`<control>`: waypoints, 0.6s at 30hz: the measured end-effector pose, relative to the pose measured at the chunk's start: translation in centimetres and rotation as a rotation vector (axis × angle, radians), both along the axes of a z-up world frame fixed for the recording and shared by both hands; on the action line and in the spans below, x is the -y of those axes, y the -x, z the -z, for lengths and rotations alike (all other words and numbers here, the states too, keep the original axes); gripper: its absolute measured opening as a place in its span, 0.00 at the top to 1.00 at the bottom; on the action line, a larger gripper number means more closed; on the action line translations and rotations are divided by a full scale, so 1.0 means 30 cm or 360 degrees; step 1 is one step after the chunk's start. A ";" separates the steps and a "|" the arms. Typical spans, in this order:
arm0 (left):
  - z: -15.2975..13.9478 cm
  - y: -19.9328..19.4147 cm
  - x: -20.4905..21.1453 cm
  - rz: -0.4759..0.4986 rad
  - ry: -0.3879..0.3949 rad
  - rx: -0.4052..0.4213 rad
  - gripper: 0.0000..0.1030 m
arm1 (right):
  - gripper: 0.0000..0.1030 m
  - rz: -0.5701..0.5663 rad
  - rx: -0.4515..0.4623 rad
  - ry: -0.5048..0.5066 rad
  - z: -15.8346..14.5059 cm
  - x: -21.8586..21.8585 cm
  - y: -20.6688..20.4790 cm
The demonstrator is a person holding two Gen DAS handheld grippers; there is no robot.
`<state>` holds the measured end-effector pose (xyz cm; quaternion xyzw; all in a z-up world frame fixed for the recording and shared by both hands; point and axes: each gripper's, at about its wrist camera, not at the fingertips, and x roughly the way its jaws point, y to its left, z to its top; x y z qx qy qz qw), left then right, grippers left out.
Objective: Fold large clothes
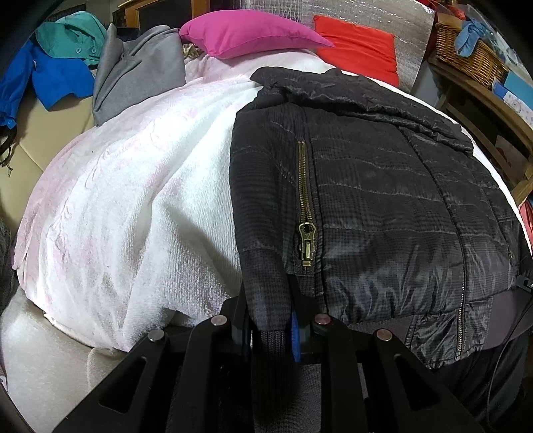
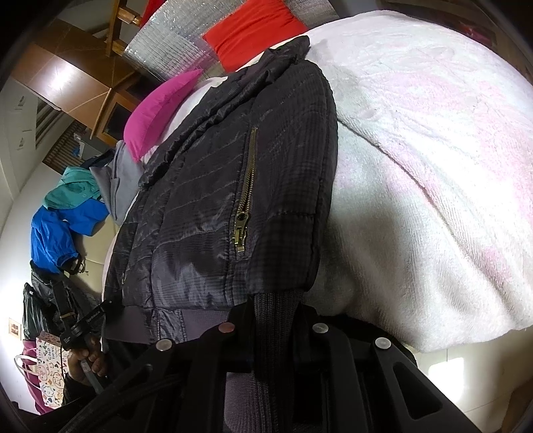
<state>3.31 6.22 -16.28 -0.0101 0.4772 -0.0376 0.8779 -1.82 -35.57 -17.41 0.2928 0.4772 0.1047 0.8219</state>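
A black quilted jacket (image 1: 383,206) with brass pocket zippers (image 1: 304,206) lies on a white and pink blanket (image 1: 133,186). My left gripper (image 1: 271,319) is shut on the jacket's left bottom corner, at the ribbed knit hem (image 1: 269,353). In the right wrist view the same jacket (image 2: 216,206) fills the middle. My right gripper (image 2: 274,319) is shut on the ribbed hem (image 2: 273,329) at the jacket's other bottom corner. The left gripper (image 2: 80,328) shows at the lower left of the right wrist view, held by a hand.
A magenta pillow (image 1: 246,31) and a red pillow (image 1: 359,46) lie at the far end. Grey (image 1: 140,73), teal (image 1: 73,36) and blue (image 1: 50,80) clothes are piled at the far left. A wicker basket (image 1: 466,53) sits on wooden shelves at the right.
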 end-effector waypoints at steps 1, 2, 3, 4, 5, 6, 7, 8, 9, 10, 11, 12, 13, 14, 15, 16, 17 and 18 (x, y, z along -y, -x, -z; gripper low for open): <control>-0.002 0.001 -0.001 0.0001 0.0000 0.0002 0.81 | 0.86 0.0000 0.0002 -0.0008 -0.001 0.001 0.000; -0.005 0.001 -0.003 0.0002 0.0000 0.0003 0.81 | 0.86 -0.0003 0.0003 -0.0008 -0.003 -0.001 -0.001; -0.007 0.002 -0.001 0.0002 -0.0001 0.0004 0.81 | 0.86 -0.0004 0.0005 -0.0012 -0.004 -0.001 -0.001; -0.009 0.003 -0.002 0.0004 -0.0002 0.0005 0.81 | 0.86 -0.0004 0.0007 -0.0020 -0.005 -0.001 0.000; -0.013 0.004 -0.003 0.0005 -0.0002 0.0009 0.81 | 0.86 -0.0005 0.0010 -0.0031 -0.007 0.000 0.000; -0.016 0.004 -0.001 0.0007 -0.0002 0.0012 0.81 | 0.86 -0.0006 0.0013 -0.0040 -0.009 0.002 0.000; -0.018 0.005 -0.003 0.0009 -0.0001 0.0014 0.81 | 0.86 -0.0006 0.0014 -0.0048 -0.010 0.003 0.000; -0.022 0.006 -0.005 0.0009 0.0003 0.0018 0.81 | 0.86 -0.0006 0.0016 -0.0056 -0.012 0.003 0.000; -0.025 0.008 -0.006 0.0008 0.0007 0.0021 0.81 | 0.86 -0.0007 0.0018 -0.0063 -0.013 0.005 0.000; -0.029 0.010 -0.008 0.0008 0.0009 0.0024 0.81 | 0.86 -0.0010 0.0022 -0.0071 -0.016 0.004 0.001; -0.033 0.013 -0.009 0.0010 0.0009 0.0029 0.81 | 0.86 -0.0012 0.0026 -0.0076 -0.018 0.004 0.002; -0.037 0.016 -0.011 0.0011 0.0009 0.0033 0.81 | 0.87 -0.0014 0.0030 -0.0082 -0.022 0.004 0.004; -0.041 0.019 -0.013 0.0013 0.0009 0.0037 0.82 | 0.87 -0.0017 0.0035 -0.0092 -0.027 0.003 0.006; -0.045 0.022 -0.014 0.0013 0.0010 0.0040 0.82 | 0.87 -0.0019 0.0038 -0.0097 -0.030 0.004 0.007; -0.048 0.025 -0.015 0.0013 0.0010 0.0043 0.82 | 0.87 -0.0021 0.0042 -0.0103 -0.034 0.003 0.009; -0.052 0.027 -0.015 0.0013 0.0012 0.0045 0.82 | 0.87 -0.0025 0.0045 -0.0106 -0.036 0.003 0.008; -0.055 0.030 -0.016 0.0011 0.0015 0.0048 0.82 | 0.87 -0.0028 0.0046 -0.0109 -0.037 0.005 0.008; -0.059 0.032 -0.017 0.0010 0.0018 0.0050 0.82 | 0.87 -0.0032 0.0047 -0.0111 -0.038 0.007 0.008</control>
